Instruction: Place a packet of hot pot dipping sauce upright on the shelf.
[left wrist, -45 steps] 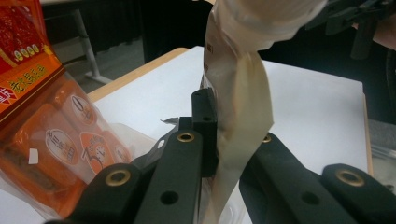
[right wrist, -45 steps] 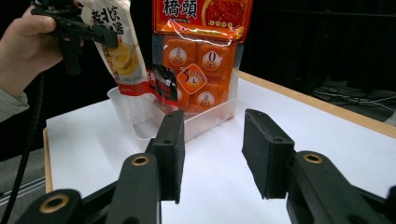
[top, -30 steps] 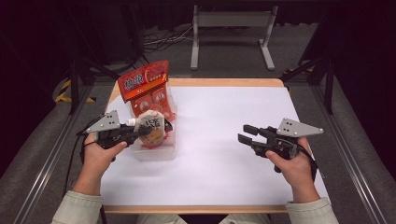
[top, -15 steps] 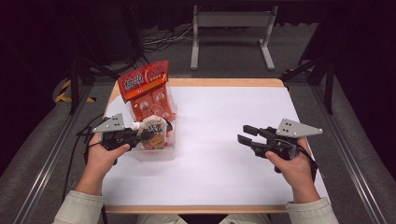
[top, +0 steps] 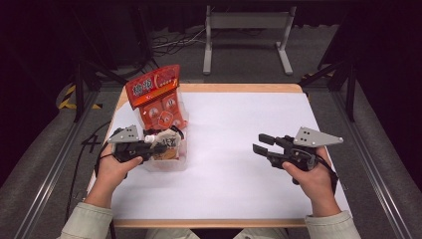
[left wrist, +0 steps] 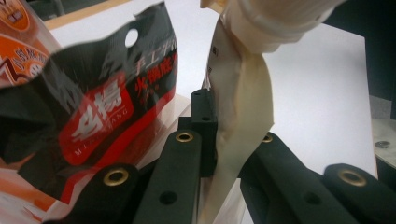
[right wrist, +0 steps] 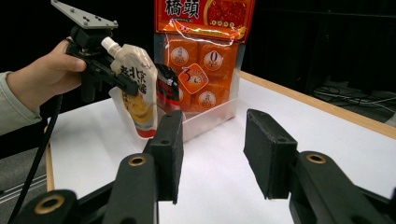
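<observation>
Change since a second ago: the left gripper [top: 158, 147] is sinking with the spouted pouch [top: 164, 141], which is now sitting lower, down among the packs in the clear plastic bin [top: 169, 164]; the right gripper [top: 263, 142] is keeping its place.

Left gripper state: its jaws are clamping tight on the cream pouch just below the white cap [left wrist: 275, 18], the film pinched flat between the pads.

Right gripper state: it is standing half open with nothing between its pads [right wrist: 170, 149], hovering over bare white table [top: 239, 149], well apart from the bin.

Where the pouch is: its lower end is going into the near end of the bin, beside the black-and-red snack bag [left wrist: 98, 107] and in front of the tall orange pack [top: 157, 99].

Risk, crowding: the pouch is pressing against the black bag, so it is likely to catch or fold instead of settling.

Risk, bin: the light bin is probably going to slide or tip if pushed sideways, as nothing is bracing it.

Risk, release: let go too early, the pouch may flop over the bin's rim.

Left hand pose: the forearm is coming in from the near left edge, the gripper lying about level and pointing toward the table's middle.

Right hand pose: the gripper is being held level, aiming left at the bin.
</observation>
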A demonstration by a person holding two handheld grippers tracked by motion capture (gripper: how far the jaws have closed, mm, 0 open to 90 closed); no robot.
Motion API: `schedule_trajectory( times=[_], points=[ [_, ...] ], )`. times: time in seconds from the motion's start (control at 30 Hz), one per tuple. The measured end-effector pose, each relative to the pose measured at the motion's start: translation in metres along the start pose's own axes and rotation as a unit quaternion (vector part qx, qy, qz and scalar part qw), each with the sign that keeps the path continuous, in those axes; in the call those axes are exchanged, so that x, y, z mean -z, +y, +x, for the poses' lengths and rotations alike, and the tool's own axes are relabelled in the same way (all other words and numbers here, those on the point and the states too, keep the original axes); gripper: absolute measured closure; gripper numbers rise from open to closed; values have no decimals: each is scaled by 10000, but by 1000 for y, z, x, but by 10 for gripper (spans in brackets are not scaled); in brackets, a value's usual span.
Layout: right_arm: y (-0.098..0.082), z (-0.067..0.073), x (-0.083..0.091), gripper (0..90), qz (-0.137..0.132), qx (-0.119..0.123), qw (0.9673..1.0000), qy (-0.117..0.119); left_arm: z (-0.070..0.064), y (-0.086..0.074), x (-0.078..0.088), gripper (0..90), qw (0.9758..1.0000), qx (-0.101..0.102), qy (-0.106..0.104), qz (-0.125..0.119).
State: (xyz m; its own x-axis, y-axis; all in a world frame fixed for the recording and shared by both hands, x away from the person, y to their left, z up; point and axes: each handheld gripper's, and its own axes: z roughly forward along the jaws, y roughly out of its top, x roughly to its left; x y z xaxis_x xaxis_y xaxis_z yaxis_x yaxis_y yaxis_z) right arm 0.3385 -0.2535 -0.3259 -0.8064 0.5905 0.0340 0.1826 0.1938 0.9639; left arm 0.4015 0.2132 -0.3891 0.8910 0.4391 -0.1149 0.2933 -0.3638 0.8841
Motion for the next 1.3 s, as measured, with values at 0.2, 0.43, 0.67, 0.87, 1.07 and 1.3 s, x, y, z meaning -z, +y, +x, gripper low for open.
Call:
schedule_trajectory(
  times=[0.2, 0.43, 0.67, 0.87, 1.07, 1.3],
  points=[
    [-1, 1, -1, 581, 27, -2, 10000, 16, 2, -3, 0, 865, 10000, 47, 19, 25],
    [0, 1, -1, 581, 18, -4, 10000, 43, 3, -6, 0, 863, 9999, 130, 48, 85],
    [1, 3, -2, 580, 13, 34, 10000, 73, 3, -7, 4, 825, 9996, 186, 172, 130],
    [-1, 2, -3, 573, 30, 26, 10000, 56, 4, -6, 11, 787, 9995, 182, 254, 98],
    [-1, 1, -3, 562, 39, 40, 10000, 24, 2, -5, 15, 744, 9993, 102, 339, 81],
    [-1, 3, -4, 502, 105, 210, 9996, -134, -6, -2, 29, 450, 9978, 208, 592, -193]
  ],
)
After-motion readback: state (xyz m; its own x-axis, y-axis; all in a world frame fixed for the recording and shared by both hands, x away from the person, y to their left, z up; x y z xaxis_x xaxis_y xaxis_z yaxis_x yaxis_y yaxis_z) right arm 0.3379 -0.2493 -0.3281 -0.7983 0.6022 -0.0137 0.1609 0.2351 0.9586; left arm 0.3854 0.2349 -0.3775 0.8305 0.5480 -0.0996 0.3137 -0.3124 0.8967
